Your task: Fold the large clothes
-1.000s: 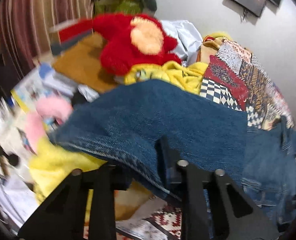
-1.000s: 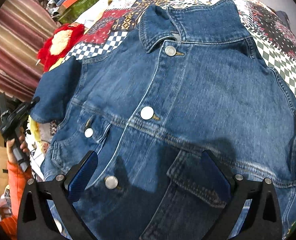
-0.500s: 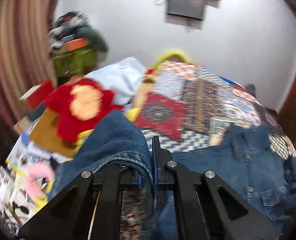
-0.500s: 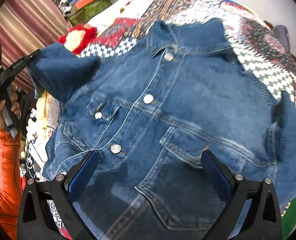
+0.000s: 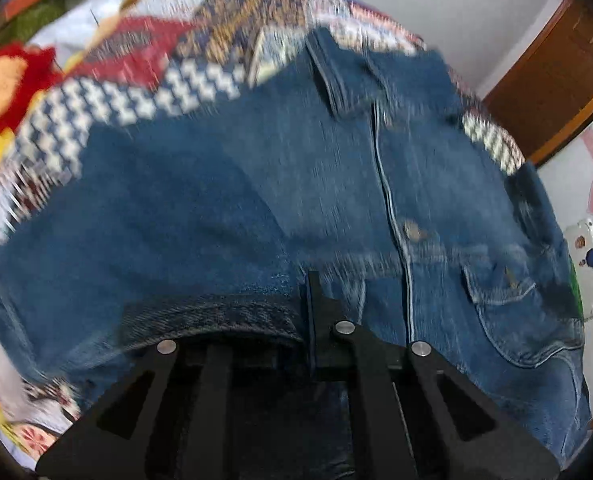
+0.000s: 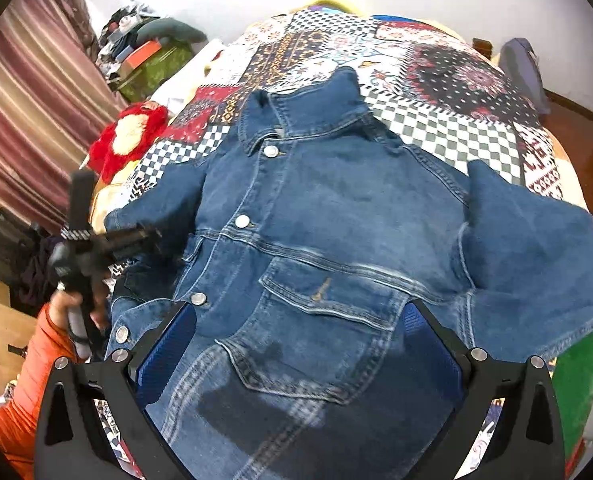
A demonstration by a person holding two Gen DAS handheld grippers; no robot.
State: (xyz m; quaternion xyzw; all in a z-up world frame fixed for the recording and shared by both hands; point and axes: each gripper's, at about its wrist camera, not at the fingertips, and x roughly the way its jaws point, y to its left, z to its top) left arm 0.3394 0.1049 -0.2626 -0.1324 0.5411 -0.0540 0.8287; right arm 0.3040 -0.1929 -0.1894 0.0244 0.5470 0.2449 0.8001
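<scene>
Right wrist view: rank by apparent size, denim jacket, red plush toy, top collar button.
1. denim jacket, fills most of the view
2. red plush toy
3. top collar button, smallest by far

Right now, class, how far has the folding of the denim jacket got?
Done: the jacket lies front up and buttoned on the quilt. In hand: the left gripper is shut on one sleeve, carrying it over the jacket front. Left: the other sleeve is spread out to the side, the body is unfolded, and the right gripper hovers open, holding nothing.

Matt denim jacket [image 6: 336, 216], shiny metal buttons [image 6: 242, 221]
</scene>
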